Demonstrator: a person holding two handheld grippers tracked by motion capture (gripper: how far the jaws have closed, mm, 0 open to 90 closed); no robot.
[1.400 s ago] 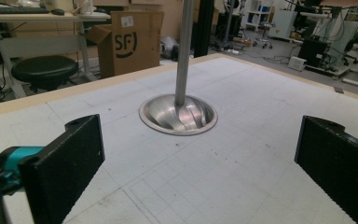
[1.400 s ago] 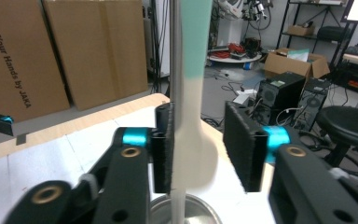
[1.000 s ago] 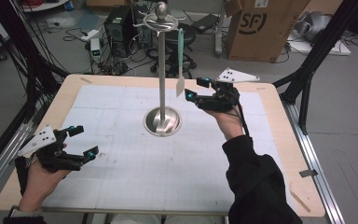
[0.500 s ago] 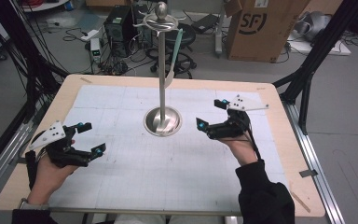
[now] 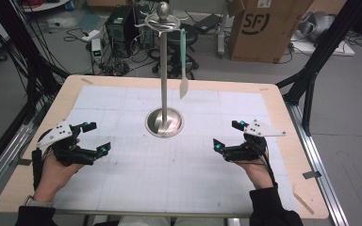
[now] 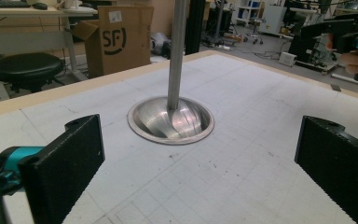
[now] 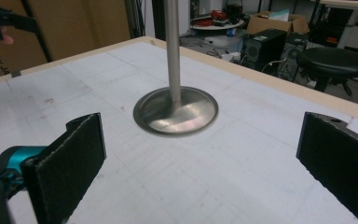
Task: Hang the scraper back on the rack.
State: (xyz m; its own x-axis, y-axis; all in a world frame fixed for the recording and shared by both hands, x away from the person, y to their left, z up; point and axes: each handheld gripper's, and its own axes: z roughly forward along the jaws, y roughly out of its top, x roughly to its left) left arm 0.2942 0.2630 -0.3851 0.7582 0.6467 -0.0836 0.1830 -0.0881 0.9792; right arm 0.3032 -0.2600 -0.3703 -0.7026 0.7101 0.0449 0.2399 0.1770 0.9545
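The pale wooden desk (image 5: 283, 101), covered by a white gridded mat (image 5: 169, 169), carries a tall polished steel stand with a round dished base (image 5: 164, 122) at its centre. From a hook at the stand's top hangs a slim pale-green-handled knife (image 5: 183, 70), blade down, to the right of the pole. A second ago the right gripper (image 5: 227, 136) was up beside that knife; it has since drawn back low, right of the base, jaws spread and empty. The left gripper (image 5: 96, 137) rests left of the base, jaws likewise spread. The hanging looks finished.
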